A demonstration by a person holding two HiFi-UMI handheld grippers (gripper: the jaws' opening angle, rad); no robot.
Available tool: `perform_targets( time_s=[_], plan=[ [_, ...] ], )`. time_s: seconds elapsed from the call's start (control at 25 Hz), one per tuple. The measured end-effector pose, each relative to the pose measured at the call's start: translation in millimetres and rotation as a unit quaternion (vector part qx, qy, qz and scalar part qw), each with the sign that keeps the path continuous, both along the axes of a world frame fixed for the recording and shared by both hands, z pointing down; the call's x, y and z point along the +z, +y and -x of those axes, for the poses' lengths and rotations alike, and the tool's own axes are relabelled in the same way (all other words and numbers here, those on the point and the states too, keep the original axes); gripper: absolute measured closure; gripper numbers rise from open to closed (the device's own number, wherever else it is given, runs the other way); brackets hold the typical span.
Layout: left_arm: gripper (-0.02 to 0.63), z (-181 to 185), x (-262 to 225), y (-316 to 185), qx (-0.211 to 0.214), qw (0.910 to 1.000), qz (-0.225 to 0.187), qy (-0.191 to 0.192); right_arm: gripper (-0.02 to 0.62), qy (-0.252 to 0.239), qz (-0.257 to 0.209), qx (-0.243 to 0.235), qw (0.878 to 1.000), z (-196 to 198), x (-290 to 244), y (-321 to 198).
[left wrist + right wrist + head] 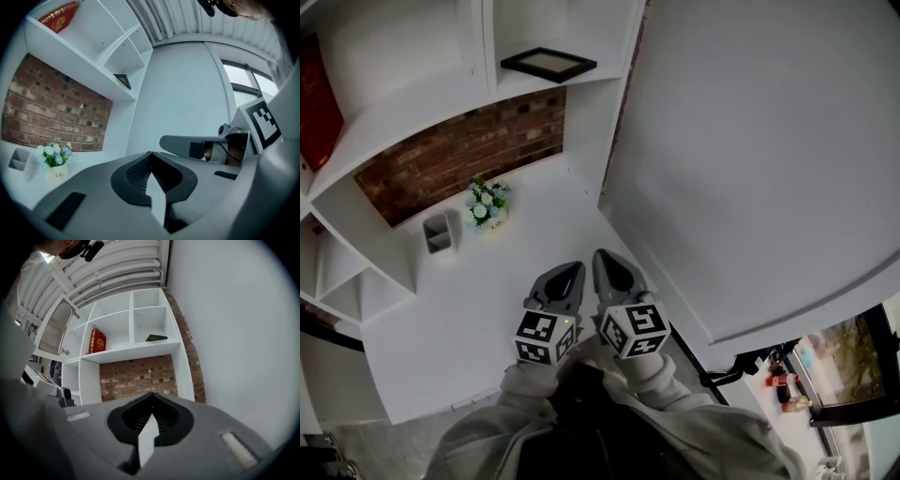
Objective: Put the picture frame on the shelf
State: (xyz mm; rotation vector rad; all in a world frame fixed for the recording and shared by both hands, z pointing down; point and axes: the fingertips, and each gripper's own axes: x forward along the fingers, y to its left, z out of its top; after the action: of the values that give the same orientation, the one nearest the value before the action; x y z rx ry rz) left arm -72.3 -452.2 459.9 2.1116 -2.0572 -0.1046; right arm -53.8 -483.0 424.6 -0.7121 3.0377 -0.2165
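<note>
Resting on the shelf [517,84], the picture frame [548,64] lies well apart from both closed, empty hand-held grippers [575,269] [602,255].

Seen from above, the left gripper [571,269] and right gripper [602,255] are smooth grey wedges tapering to narrow tips. Each carries a cube faced with black-and-white square markers, the left cube [546,337] and the right cube [635,328]. Black ribbed pads [136,171] line the inside of the jaws. The person wears pale grey sleeves [652,373], bunched at the cuffs, over a dark garment [581,422].
</note>
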Motion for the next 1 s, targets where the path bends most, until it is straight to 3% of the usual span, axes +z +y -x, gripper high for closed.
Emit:
perform_targets(
  time_s=[0.4, 1.0],
  plan=[
    [0.601, 0, 21, 10, 0.002, 0.9998, 0.016, 0.015, 0.597, 0.008, 0.041, 0.015, 0.999, -9, 31, 11],
    [0.601, 16, 18, 17, -0.009, 0.9997, 0.017, 0.014, 0.597, -0.012, 0.072, -0.016, 0.997, 9, 22, 19]
  ],
)
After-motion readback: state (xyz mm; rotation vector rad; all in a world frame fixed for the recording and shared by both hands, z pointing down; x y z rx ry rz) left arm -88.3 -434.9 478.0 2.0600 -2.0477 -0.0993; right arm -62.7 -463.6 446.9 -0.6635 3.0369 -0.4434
